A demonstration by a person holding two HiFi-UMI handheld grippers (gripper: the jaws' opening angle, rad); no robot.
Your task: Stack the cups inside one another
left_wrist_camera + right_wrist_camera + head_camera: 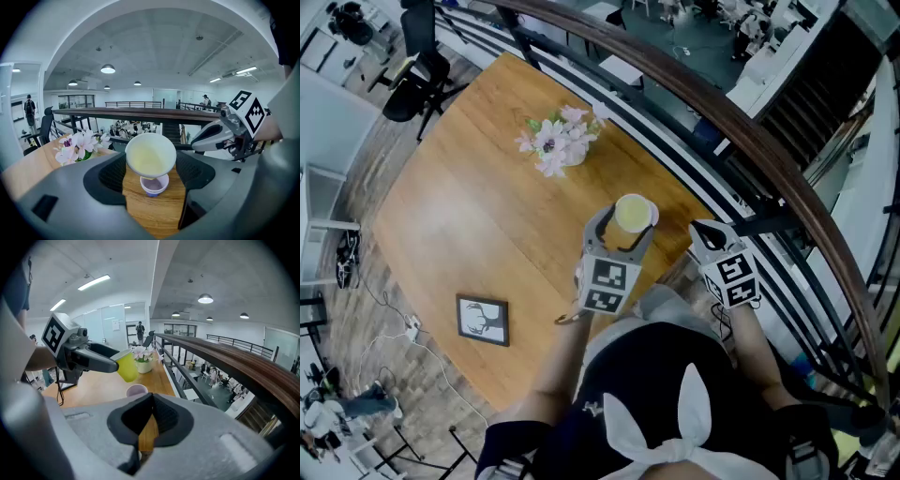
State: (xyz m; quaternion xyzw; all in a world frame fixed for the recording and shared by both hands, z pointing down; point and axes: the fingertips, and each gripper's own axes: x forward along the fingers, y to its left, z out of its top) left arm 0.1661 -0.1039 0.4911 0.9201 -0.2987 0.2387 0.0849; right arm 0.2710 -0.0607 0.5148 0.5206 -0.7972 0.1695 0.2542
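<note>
Yellow plastic cup (149, 154), squeezed in left gripper (152, 169), tilted above small purple cup (154, 186). Might bump its rim and tip it if lowered crooked. Right gripper (149, 416) shut, empty.

Open-plan office, mezzanine level: office chair (420, 77) far left; railing (234, 364) right; desks (764, 52) below, far side.
</note>
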